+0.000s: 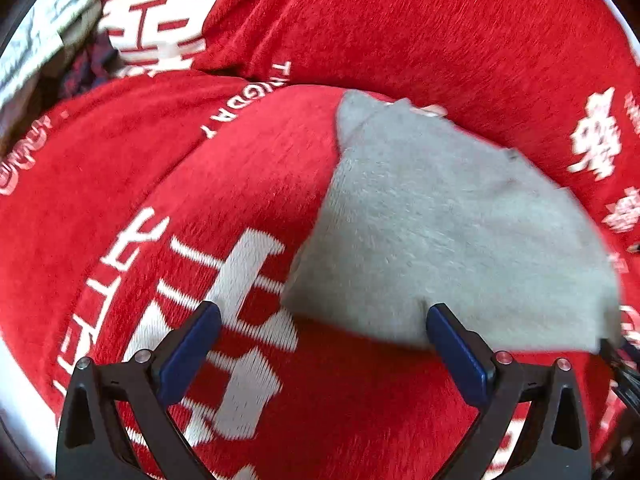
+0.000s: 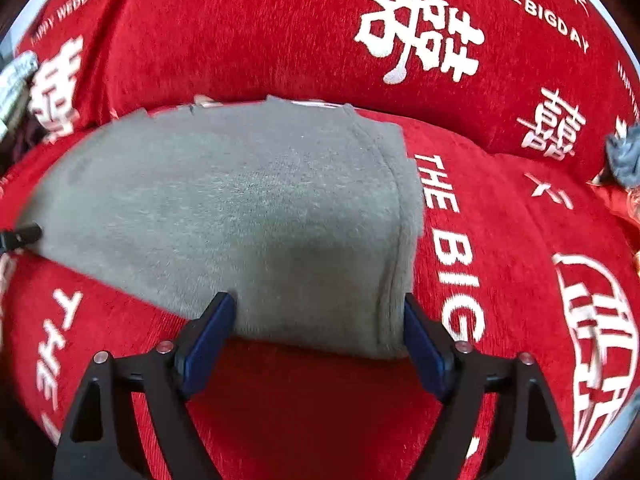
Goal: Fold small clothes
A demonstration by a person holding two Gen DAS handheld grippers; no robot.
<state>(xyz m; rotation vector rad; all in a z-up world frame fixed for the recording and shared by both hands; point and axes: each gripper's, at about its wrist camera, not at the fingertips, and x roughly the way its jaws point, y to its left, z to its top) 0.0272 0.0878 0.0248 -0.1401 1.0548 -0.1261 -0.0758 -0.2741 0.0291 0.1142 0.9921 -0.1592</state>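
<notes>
A grey knit garment [image 1: 448,224] lies flat and folded on a red sofa cover with white lettering; it also shows in the right wrist view [image 2: 240,216], its hemmed edge to the right. My left gripper [image 1: 322,318] is open and empty at the garment's near left corner, its right finger by the cloth's near edge. My right gripper [image 2: 318,312] is open and empty, its blue-padded fingers either side of the garment's near right corner. The left gripper's tip [image 2: 22,236] shows at the garment's left edge.
The red cover [image 2: 500,280] spans the seat and the backrest behind. A grey-white patterned cloth [image 1: 48,32] lies at the far left. Another grey item [image 2: 624,156] lies at the right edge of the seat.
</notes>
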